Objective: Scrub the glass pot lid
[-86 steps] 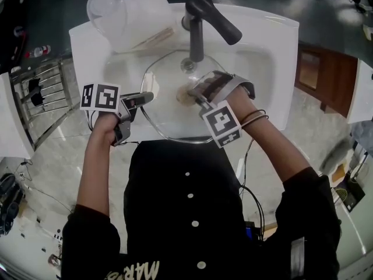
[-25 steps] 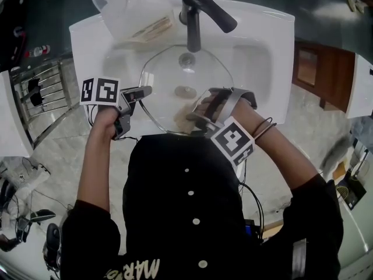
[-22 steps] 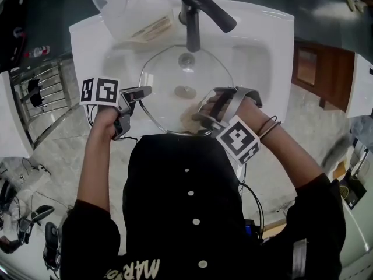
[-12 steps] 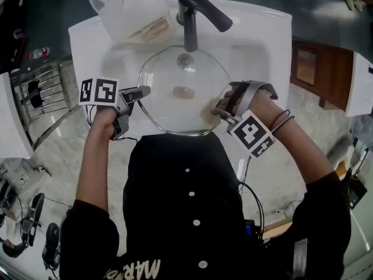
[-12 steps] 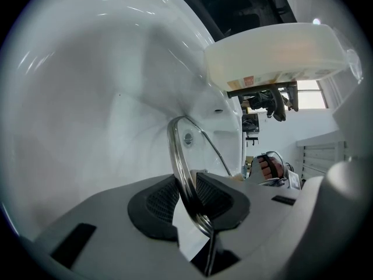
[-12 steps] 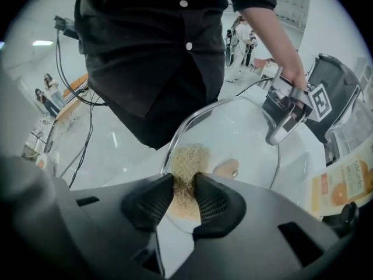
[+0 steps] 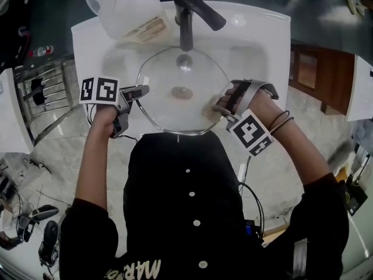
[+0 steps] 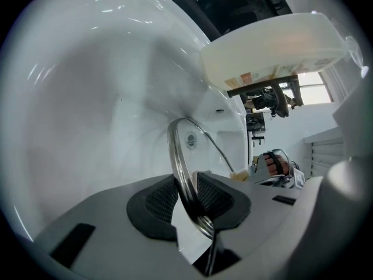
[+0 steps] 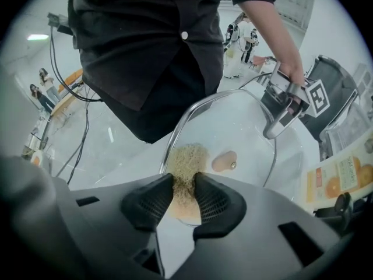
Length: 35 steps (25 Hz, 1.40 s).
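Note:
The round glass pot lid (image 7: 169, 107) with its steel rim and centre knob (image 7: 181, 91) stands tilted in the white sink. My left gripper (image 7: 141, 89) is shut on the lid's left rim (image 8: 180, 162); the rim runs between the pads (image 8: 218, 197), and these jaws have just been opening a little. My right gripper (image 7: 218, 107) is shut on a tan scrub sponge (image 9: 185, 162) that lies against the glass near the lid's right rim. In the right gripper view the knob (image 9: 223, 161) shows beyond the sponge, and the left gripper (image 9: 280, 118) grips the far rim.
The white sink (image 7: 256, 57) has a dark faucet (image 7: 189, 13) at the back. A translucent plastic jug (image 7: 131, 13) lies on the sink's back left corner. A metal rack (image 7: 44, 92) stands to the left and a wooden cabinet (image 7: 315, 69) to the right.
My right gripper has carried the sponge across the glass from the lid's near edge to its right rim. The left gripper and the lid have stayed in place.

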Available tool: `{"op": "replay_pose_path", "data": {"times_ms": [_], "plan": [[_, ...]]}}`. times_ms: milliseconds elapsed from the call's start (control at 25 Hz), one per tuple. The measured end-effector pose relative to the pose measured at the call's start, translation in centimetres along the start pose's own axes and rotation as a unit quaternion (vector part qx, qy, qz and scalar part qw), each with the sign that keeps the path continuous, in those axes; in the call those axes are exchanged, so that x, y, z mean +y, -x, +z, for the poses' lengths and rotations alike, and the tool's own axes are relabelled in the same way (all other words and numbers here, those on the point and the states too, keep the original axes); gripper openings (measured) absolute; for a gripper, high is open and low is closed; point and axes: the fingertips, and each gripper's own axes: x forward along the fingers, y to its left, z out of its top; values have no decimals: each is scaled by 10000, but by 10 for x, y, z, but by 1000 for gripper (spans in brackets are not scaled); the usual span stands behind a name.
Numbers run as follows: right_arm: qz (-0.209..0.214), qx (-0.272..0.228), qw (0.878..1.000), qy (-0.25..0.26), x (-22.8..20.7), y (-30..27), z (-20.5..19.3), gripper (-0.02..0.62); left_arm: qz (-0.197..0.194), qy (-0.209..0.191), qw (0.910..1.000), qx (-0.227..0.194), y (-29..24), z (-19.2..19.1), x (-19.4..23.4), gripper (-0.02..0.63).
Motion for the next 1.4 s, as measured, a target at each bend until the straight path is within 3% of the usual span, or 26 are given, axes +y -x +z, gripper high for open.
{"op": "replay_pose_path", "data": {"times_ms": [160,240,320,520,640,720,880,1040,1280,1400], "plan": [[-692,67,9974,-189,-8,4,-4,127,655,-468,9966,192,-3,-10,5,163],[-1008,88,9940,-407,-15,8,-8,127,1038,-700,9914,371,-4,-17,10,218],[-1300,93,9891,-682,-22,13,-12,127,1371,-899,9857,394,-2,-18,14,229],[-1881,68,9700,-1541,-35,30,-14,127,1709,-1016,9795,-323,25,-3,7,187],[-2426,-27,9430,-2276,-46,48,-18,127,1852,-1392,9695,-799,45,11,-10,125],[-2834,-135,9157,-2845,-54,63,-21,129,1909,-1786,9554,-1372,62,21,-28,35],[-3626,-473,8436,-3933,-61,100,-19,129,1754,-2485,9239,-2321,94,20,-74,26],[-4457,-858,7595,-4661,-62,148,-10,129,1757,-2972,8830,-3179,134,8,-110,26],[-5722,-1649,6214,-5092,-48,224,11,129,1707,-3554,8197,-4155,191,-22,-153,26],[-6236,-1950,5683,-5001,-40,254,26,129,1765,-3657,7968,-4475,216,-40,-164,26]]}}
